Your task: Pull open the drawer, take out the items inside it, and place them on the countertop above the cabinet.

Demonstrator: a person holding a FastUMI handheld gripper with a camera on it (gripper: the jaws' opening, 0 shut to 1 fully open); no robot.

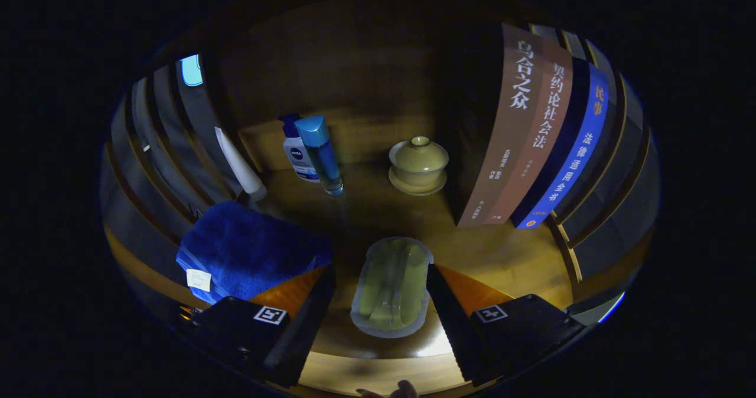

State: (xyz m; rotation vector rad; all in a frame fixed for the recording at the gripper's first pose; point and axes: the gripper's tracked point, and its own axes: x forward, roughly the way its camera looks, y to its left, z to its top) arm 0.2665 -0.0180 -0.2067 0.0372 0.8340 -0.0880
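Now the gripper (381, 303) is spread wide, its fingers flanking a clear packet (391, 286) lying on the wooden worktop (508, 256) without pressing it. Beyond stand a lidded cup (418, 165) and a blue bottle (320, 153).

A sealed packet (391, 286) lay on the countertop (508, 256) between the spread fingers of the gripper (381, 303), touching neither. A folded towel (251, 250) sat to its left. Beyond stood two bottles (313, 153) together, a lidded cup (418, 163) on its saucer to their right, and books (531, 132) upright further right.
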